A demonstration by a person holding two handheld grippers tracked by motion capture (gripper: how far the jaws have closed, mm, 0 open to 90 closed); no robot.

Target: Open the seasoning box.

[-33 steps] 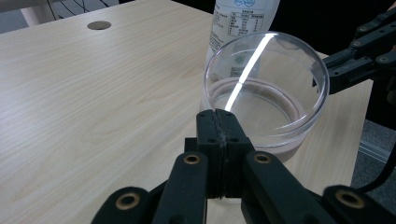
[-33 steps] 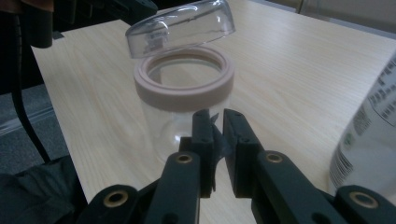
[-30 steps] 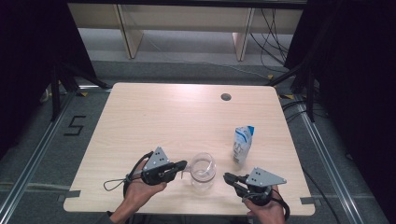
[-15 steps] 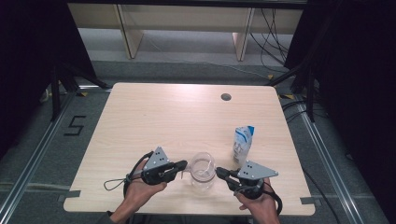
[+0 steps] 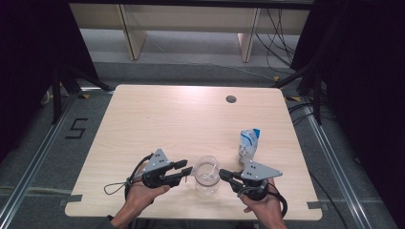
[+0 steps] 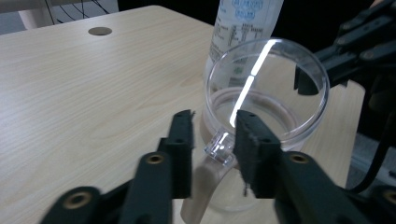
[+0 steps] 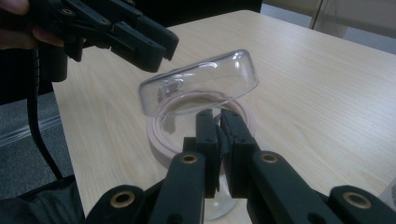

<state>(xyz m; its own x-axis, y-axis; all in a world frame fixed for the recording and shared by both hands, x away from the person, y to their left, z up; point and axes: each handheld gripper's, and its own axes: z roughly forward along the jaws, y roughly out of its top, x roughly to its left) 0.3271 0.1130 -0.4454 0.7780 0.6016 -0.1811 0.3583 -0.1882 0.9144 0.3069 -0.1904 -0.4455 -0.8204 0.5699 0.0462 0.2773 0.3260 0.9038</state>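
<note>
Right gripper view: my right gripper (image 7: 219, 122) jaws pinched on hinged clear plastic lid (image 7: 201, 81) of clear plastic jug (image 5: 207, 177), at table's (image 5: 157, 119) near edge. Left gripper (image 6: 214, 135) jaws just opening, handle (image 6: 219, 147) between, unclamped. Best lift lid slowly; regrip handle if jug tips.

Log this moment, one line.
left gripper: jaws just opening, jar handle between, loose | right gripper: shut on lid | lid: tilted up off jar
</note>
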